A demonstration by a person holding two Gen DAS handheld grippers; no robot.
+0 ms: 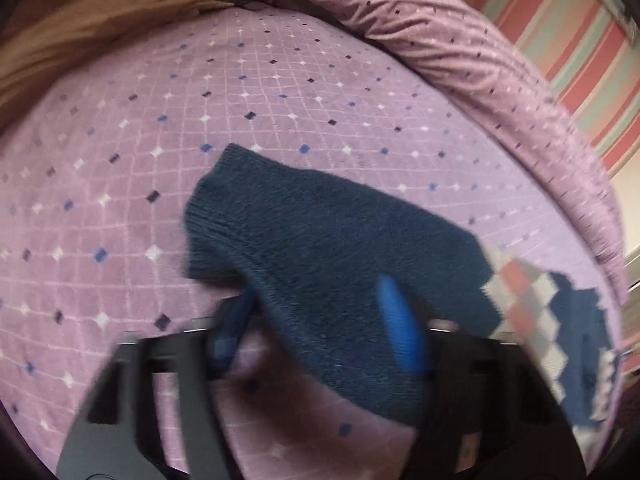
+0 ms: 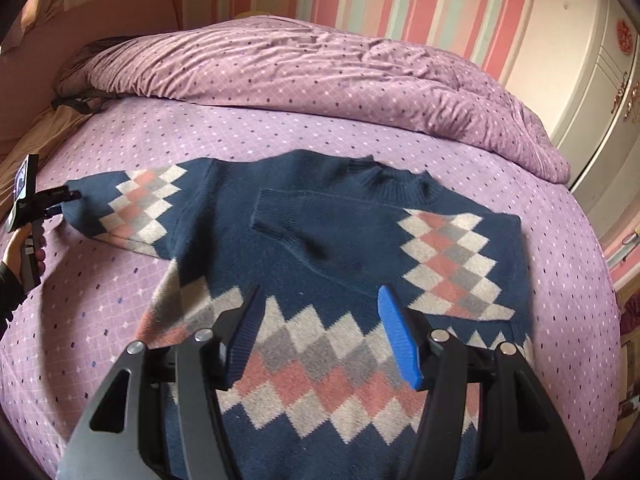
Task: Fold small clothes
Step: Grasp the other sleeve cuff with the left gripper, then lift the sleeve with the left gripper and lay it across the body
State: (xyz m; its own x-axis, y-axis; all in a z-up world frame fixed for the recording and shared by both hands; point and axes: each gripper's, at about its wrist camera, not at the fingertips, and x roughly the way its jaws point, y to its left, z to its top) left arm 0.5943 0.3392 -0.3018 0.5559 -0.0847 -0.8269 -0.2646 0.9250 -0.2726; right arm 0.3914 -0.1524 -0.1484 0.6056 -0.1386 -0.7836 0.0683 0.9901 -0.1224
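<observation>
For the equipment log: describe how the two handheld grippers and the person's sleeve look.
The right gripper has black angular finger arms with cut-out slots, silver round pivot bolts and ribbed blue pads. The left gripper, blurred in its own view, looks the same build. The sleeve at the left hand is dark.

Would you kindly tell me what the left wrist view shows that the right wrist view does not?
Only left wrist: a close look at the sleeve cuff between the left tongs. Only right wrist: the whole sweater, its other sleeve folded across the chest, the open right tongs, a white wardrobe. Both: purple bedsheet, rumpled duvet, striped wall.
</observation>
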